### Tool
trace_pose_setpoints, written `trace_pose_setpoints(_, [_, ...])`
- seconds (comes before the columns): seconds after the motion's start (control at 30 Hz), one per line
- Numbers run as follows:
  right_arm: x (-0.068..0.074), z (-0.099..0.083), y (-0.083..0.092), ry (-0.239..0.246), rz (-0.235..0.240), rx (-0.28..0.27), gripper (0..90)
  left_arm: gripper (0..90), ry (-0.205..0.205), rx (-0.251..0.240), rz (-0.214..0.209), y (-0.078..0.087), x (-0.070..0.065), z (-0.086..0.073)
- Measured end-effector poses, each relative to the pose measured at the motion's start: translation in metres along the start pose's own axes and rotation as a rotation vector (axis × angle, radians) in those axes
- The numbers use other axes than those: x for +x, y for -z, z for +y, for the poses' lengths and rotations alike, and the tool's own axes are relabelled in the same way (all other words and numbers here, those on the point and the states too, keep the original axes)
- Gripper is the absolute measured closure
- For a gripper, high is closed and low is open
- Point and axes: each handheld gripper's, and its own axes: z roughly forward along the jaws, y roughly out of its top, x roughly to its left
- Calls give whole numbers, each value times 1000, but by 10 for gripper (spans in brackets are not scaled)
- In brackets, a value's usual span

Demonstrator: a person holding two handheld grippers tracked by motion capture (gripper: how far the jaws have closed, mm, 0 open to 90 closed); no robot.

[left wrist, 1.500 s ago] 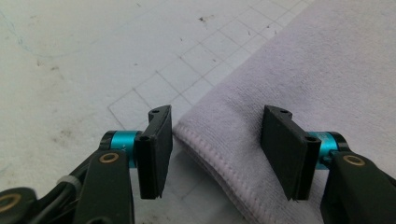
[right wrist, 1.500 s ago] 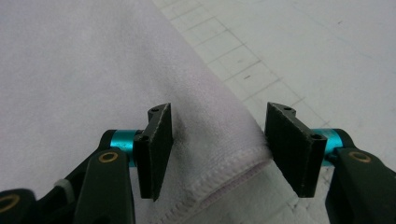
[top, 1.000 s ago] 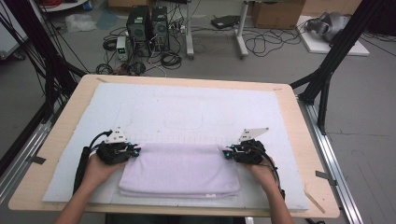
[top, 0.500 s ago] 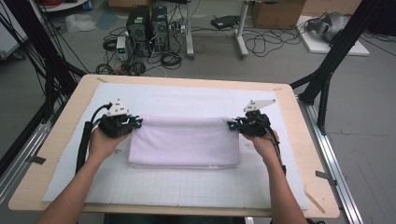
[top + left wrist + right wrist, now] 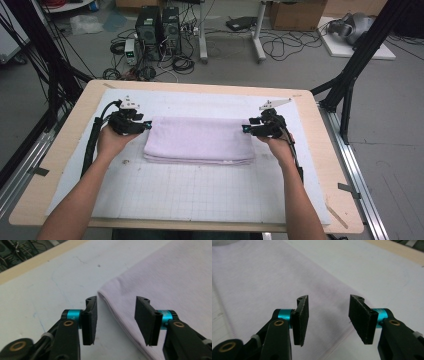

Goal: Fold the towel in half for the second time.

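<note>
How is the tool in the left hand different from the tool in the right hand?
The left tool sits at the folded towel's left end, the right tool at its right end. The left tool's grey plate lies nearly flat; the right tool's sticks up, tilted. Both are black and stand open beside the towel.

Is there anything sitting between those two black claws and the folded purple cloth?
Nothing visible. The left gripper and right gripper, both open, sit right at the ends of the towel, with bare white mat around.

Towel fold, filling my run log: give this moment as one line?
towel: folded, flat on mat | left claw: open at towel's left end | right claw: open at right end
</note>
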Motion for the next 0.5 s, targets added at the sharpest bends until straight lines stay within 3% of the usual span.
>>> trace_pose_setpoints(0.07, [9, -7, 2, 32, 10, 28, 550, 635, -20, -24, -47, 4, -9, -11])
trace_pose_setpoints(0.13, [18, -18, 7, 55, 40, 19, 606, 730, -41, -10, -103, 4, -18, -23])
trace_pose_setpoints(0.23, [29, -32, 8, 69, 77, 47, 649, 751, -48, 15, -151, 4, -26, -39])
trace_pose_setpoints(0.33, [34, -44, 5, 52, 107, 107, 654, 742, -48, 22, -146, 6, -29, -51])
trace_pose_setpoints(0.4, [35, -49, 4, 53, 103, 144, 653, 730, -33, 18, -147, 8, -28, -56])
trace_pose_setpoints(0.5, [36, -59, 6, 68, 85, 112, 650, 696, -28, 16, -147, 12, -27, -58])
